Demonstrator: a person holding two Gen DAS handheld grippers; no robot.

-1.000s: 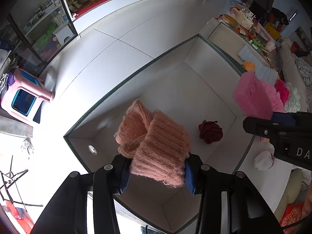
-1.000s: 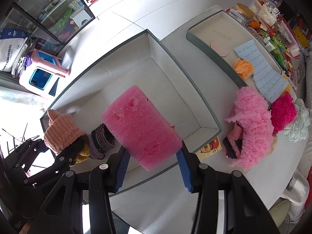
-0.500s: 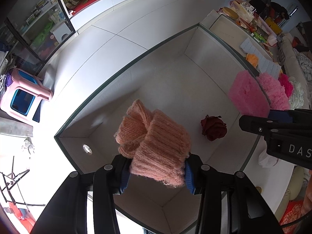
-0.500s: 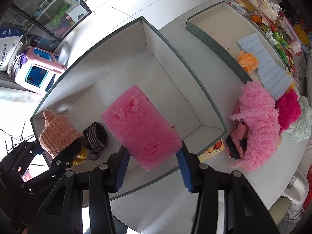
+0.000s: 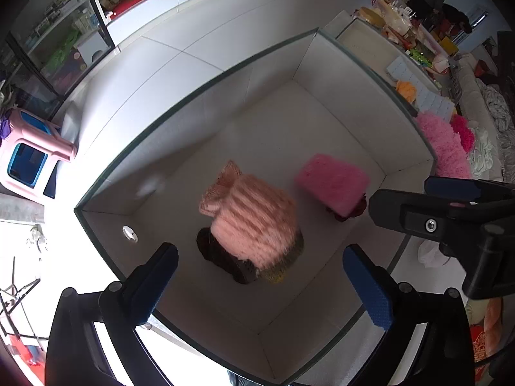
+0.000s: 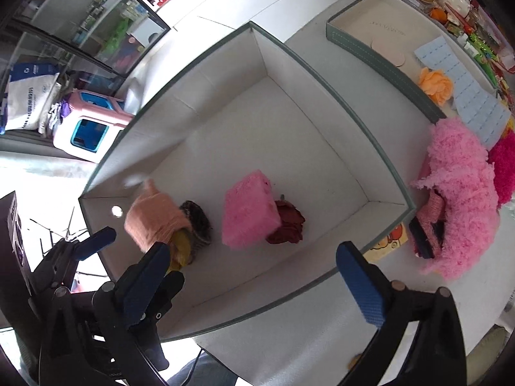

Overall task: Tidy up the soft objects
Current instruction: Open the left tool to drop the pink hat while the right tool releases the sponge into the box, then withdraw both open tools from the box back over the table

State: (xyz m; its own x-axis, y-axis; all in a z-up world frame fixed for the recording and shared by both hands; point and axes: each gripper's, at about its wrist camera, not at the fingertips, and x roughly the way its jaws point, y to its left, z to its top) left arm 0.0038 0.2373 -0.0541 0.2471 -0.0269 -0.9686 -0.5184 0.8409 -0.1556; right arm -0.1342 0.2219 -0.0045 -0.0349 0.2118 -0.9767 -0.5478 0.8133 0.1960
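Observation:
Both grippers hang above a white box with a grey-green rim (image 5: pixel 199 90) (image 6: pixel 322 74). My left gripper (image 5: pixel 270 284) has its jaws opening, nothing between them. Below it a peach knitted hat (image 5: pixel 254 222) (image 6: pixel 154 215), blurred, sits on a dark knitted piece (image 5: pixel 222 257) (image 6: pixel 199 222) and a yellow one (image 5: pixel 283 270). My right gripper (image 6: pixel 254 284) also has its jaws opening and holds nothing. A pink sponge block (image 6: pixel 249 212) (image 5: pixel 333 183), blurred, lies partly over a dark red cloth rose (image 6: pixel 288 223) on the box floor.
Right of the box on the table lie a fluffy pink item (image 6: pixel 457 199), a magenta pom-pom (image 6: pixel 503 167), an orange cloth flower (image 6: pixel 436 83), a blue gridded sheet (image 6: pixel 466 96) and a shallow tray (image 6: pixel 379 22). A pink stool (image 6: pixel 90 122) stands on the floor.
Both grippers opened wide. The peach hat dropped from the left gripper onto the knitted pieces in the box. The pink sponge dropped from the right gripper onto the red rose.

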